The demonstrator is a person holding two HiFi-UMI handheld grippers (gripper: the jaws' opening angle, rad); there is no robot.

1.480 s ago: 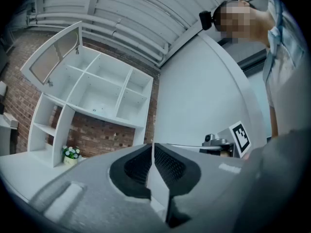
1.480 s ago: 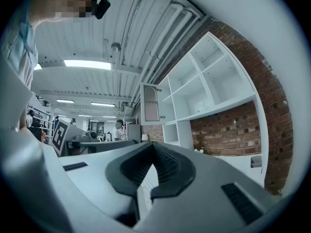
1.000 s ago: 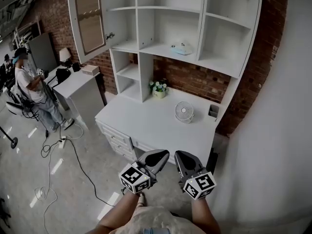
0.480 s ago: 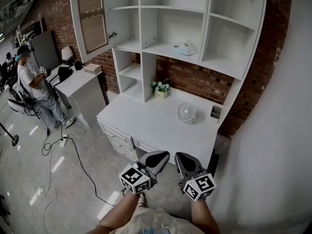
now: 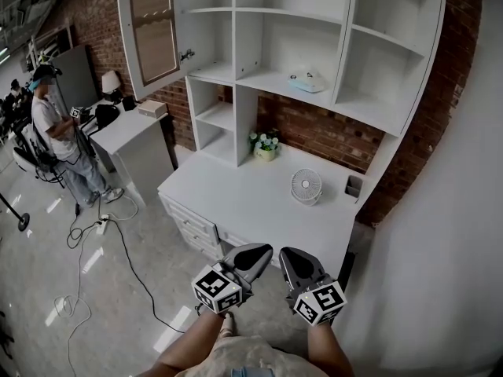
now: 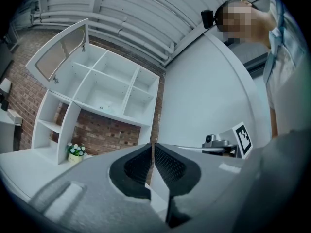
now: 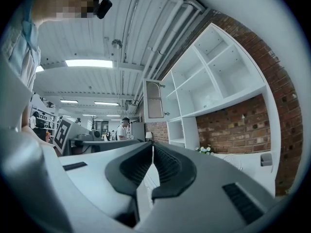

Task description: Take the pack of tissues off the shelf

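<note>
One tissue pack shelved; left tool and right tool closed.

**Open Shelf Fronts, Door Ajar**

The shelf compartments at upper centre are open-fronted. Below them a fan and a flower pot stand at the back of the desk. A cabinet door juts out upper left, and a wall bounds the right.

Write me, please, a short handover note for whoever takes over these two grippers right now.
Left gripper: shut, empty, held low, short of the desk.
Right gripper: shut, empty, beside it.
Pack of tissues: lying on the middle shelf above the desk, untouched.
Done: nothing yet.
To do: move in, raise and open a gripper, grasp the pack, lift it off the shelf.
</note>
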